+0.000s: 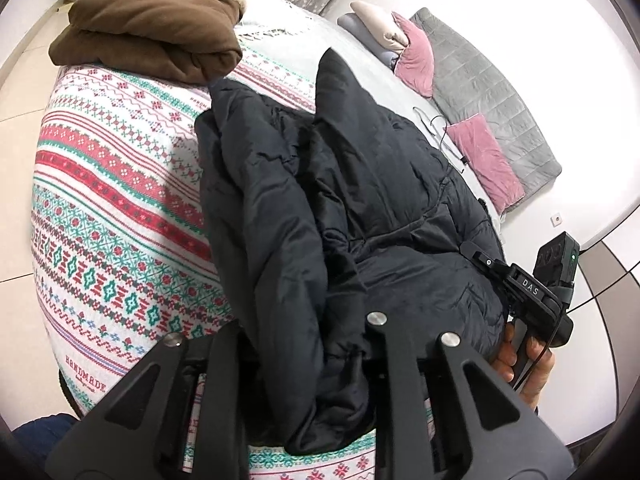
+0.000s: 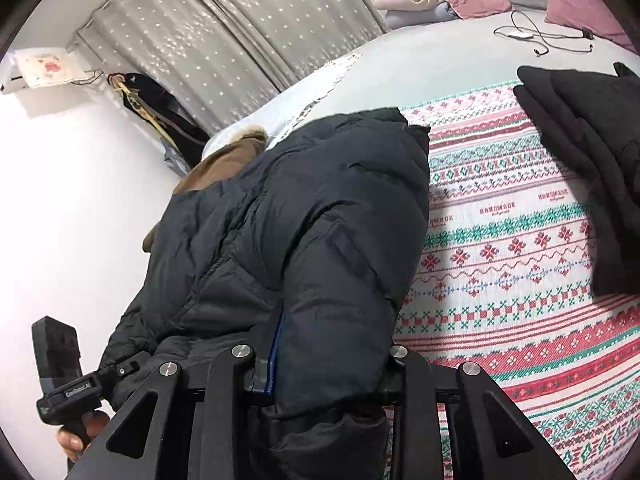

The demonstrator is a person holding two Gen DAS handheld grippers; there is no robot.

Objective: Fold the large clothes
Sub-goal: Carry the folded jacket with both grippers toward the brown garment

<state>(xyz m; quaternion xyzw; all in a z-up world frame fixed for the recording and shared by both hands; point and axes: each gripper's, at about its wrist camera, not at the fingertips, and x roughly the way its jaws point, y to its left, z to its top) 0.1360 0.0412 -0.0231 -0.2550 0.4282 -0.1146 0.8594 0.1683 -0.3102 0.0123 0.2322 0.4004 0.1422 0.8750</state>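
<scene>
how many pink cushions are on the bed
2. One pink cushion lies at the head of the bed beside the folded beige bedding; the other pink cushion lies further along the grey quilt. The dark puffer jacket may hide others.

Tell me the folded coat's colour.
Brown folded coat, clearest in the left wrist view.

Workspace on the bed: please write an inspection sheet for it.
Surface: patterned blanket over a grey sheet.
Job's things: dark puffer jacket, bunched and gripped at its near edge.
Clutter: folded brown garment, black garment, pink cushions.
Grippers: left tongs and right tongs each shut on the jacket.
Cables: thin black cable on the sheet.
Surroundings: starred grey curtain, white wall, tiled floor.
</scene>
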